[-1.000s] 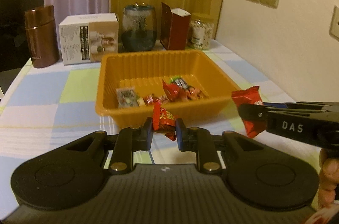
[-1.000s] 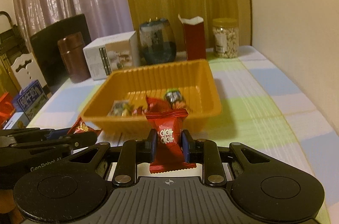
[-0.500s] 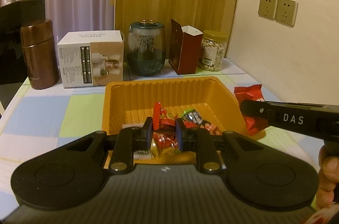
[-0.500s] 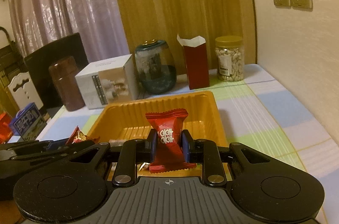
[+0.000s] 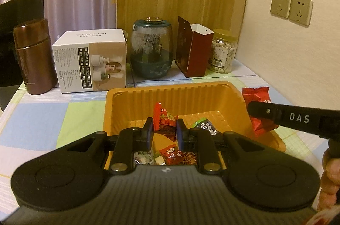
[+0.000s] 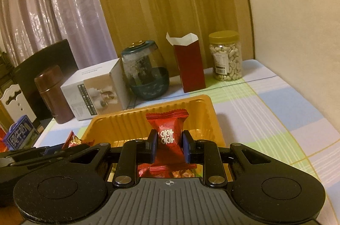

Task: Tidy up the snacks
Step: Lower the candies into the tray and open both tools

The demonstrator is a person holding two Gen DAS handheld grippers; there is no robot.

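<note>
Left gripper (image 5: 163,129) clamped on small red candy (image 5: 165,118) above orange tray (image 5: 170,93), loose wrappers (image 5: 176,155) on tray floor seen only in left view, right gripper (image 6: 169,146) pinching red candy with white characters (image 6: 167,129) over tray, print legible only in right view
</note>
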